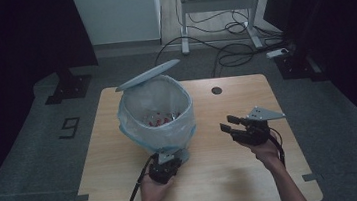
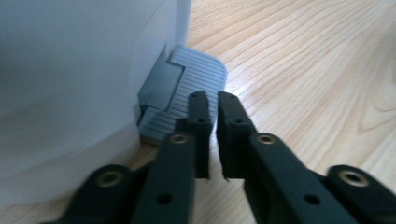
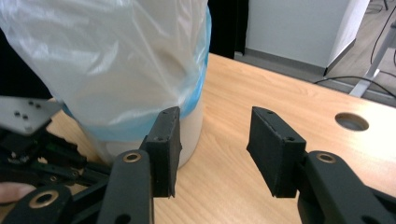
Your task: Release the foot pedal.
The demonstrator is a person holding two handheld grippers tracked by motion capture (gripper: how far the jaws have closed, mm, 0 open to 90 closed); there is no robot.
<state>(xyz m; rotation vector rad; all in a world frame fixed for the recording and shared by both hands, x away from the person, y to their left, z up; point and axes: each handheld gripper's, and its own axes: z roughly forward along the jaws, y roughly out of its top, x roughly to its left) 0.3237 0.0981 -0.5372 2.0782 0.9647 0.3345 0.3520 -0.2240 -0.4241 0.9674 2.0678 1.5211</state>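
Note:
A white pedal bin lined with a clear, blue-edged bag stands left of the table's middle. Its grey lid is tipped up, and red scraps lie inside. My left gripper is at the bin's near foot. In the left gripper view its jaws stand a narrow slit apart, with their tips over the grey ribbed pedal and nothing between them. My right gripper hovers to the right of the bin, apart from it. Its jaws are open wide and empty.
The wooden table has a round cable hole at the far right of centre. Behind it stands a white desk frame with cables on the floor. Dark curtains close in both sides. A "9" mark lies on the floor at left.

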